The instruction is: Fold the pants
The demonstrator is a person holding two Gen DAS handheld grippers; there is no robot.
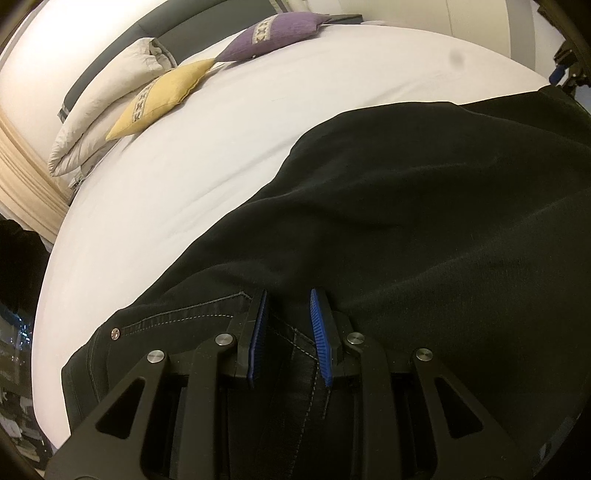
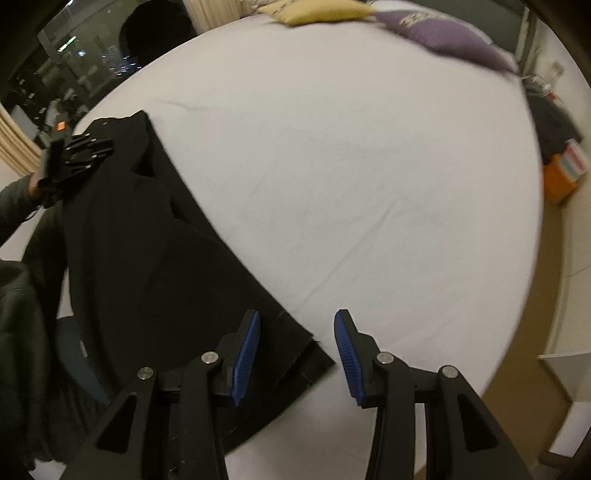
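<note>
Black pants (image 1: 424,221) lie stretched along the near edge of a white bed (image 1: 221,140). My left gripper (image 1: 288,295) is at the waistband end, over the stitched seam and pocket with a rivet (image 1: 115,333). Its blue pads stand a little apart with fabric between them. In the right wrist view the pants (image 2: 155,251) run from the left gripper (image 2: 74,155) down to the leg hems (image 2: 299,354). My right gripper (image 2: 297,317) is open, just above the hem corner, one pad over cloth and one over the sheet.
A yellow cushion (image 1: 162,96), a purple cushion (image 1: 273,35) and white pillows (image 1: 107,99) lie at the head of the bed. A dark window (image 2: 74,66) is on the left. An orange box (image 2: 561,177) sits on the floor to the right.
</note>
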